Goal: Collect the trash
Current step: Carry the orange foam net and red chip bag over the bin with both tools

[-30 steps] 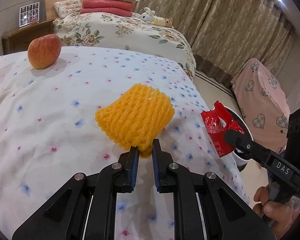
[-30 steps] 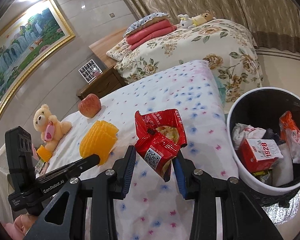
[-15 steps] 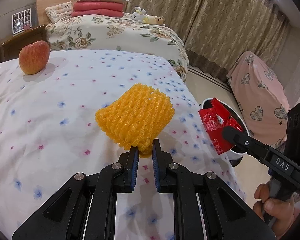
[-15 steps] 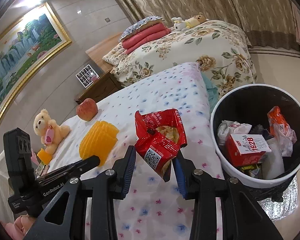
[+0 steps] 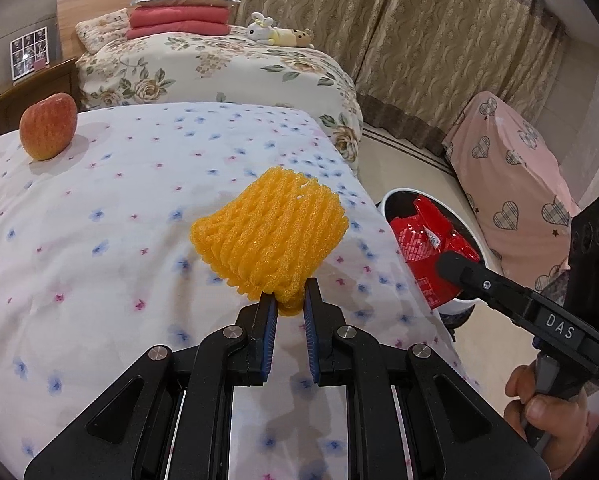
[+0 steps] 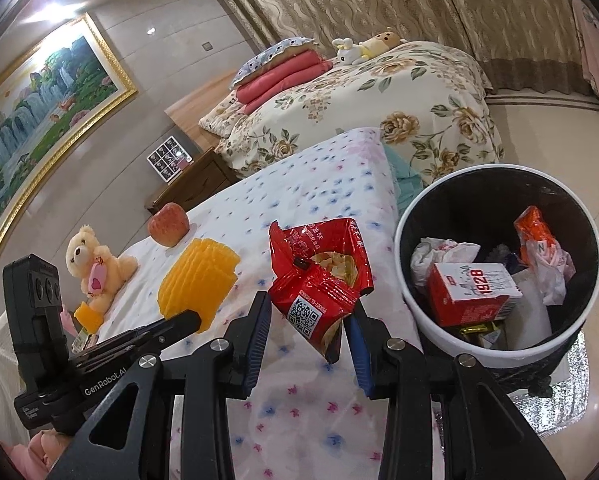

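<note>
My left gripper [image 5: 289, 306] is shut on the corner of an orange foam fruit net [image 5: 269, 240] and holds it above the flowered bedsheet [image 5: 99, 220]. My right gripper [image 6: 309, 316] is shut on a red snack bag [image 6: 319, 276], held above the bed's edge just left of the white trash bin [image 6: 499, 264]. The bin holds several pieces of trash, among them a red and white carton [image 6: 471, 292]. In the left wrist view the red bag [image 5: 427, 240] hangs in front of the bin [image 5: 395, 200]. In the right wrist view the foam net [image 6: 197, 284] shows at left.
A red apple [image 5: 48, 126] lies on the sheet at far left. A teddy bear [image 6: 95, 268] sits on the bed. A second bed with a floral cover [image 5: 219, 68], a wooden nightstand [image 5: 27, 92] and a pink covered chair [image 5: 511, 184] stand beyond.
Both grippers have moved toward the bin with their loads. The bin looms larger in the right wrist view, and the apple has slid left and away in the left wrist view.
</note>
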Motion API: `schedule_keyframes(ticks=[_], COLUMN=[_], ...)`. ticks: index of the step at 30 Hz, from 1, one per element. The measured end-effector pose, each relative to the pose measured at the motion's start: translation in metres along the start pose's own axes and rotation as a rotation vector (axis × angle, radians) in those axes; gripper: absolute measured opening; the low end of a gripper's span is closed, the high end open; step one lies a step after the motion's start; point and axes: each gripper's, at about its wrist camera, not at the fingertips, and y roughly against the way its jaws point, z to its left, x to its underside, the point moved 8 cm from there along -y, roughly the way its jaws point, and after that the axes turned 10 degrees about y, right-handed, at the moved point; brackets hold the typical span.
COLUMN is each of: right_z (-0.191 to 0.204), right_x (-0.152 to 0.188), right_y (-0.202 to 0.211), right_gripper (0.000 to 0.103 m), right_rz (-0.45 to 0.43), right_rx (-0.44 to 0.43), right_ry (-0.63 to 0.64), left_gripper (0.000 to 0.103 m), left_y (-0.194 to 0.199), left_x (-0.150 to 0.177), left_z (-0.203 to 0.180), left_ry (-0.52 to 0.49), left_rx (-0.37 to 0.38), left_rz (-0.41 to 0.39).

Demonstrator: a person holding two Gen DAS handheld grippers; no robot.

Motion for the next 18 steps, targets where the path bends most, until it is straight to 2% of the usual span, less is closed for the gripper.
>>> schedule_keyframes(ticks=[18], right_z=[-0.049], right_x=[0.001], right_y=[0.03], right_gripper=[0.038], right_rz=[-0.028], right_rx=[0.078], right_ry=[-0.054], left_gripper=[0.012], left_y=[-0.014], left_x=[0.003], left_z=[-0.054], left_ry=[-0.098], left_rx=[0.052], left_rz=[0.025])
